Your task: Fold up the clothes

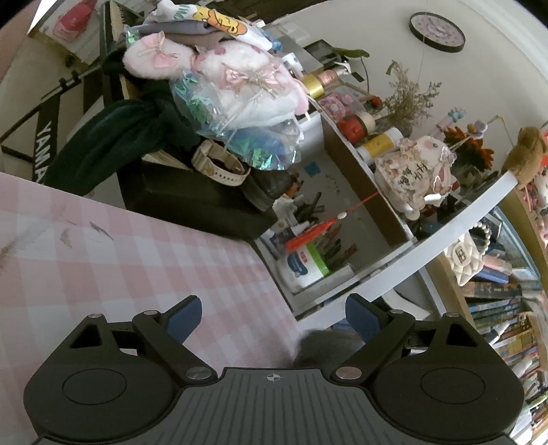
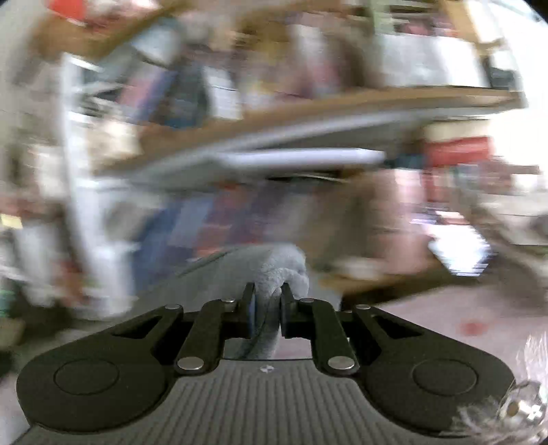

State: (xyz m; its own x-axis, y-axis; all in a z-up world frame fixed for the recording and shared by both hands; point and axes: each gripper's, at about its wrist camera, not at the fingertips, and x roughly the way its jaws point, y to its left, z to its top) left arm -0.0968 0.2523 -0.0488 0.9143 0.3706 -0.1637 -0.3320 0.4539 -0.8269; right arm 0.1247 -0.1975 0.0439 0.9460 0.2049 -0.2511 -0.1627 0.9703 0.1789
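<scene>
Left wrist view: the left claw is spread wide with nothing between its blue pads.
Under the left claw: a bench with a pink checked cloth, bare apart from a few dark marks at the far left.
Grey garment, left view: a small patch of grey cloth shows just past the near right edge of the bench, between the two fingers but touching neither.
Far side of the bench: a black box with a dark green cloth draped over it, a cream watch, and a heap of pink and white plush things on top.
Right of the bench: a white shelf crowded with jars and ornaments; books stand below it.
Wall: a round clock hangs at the far right.
Right wrist view: the right claw is pressed together, pinching a fold of the grey garment, which bunches up past the fingertips.
Right view surroundings: badly blurred; only shelves and a pink surface at the near right can be made out.
</scene>
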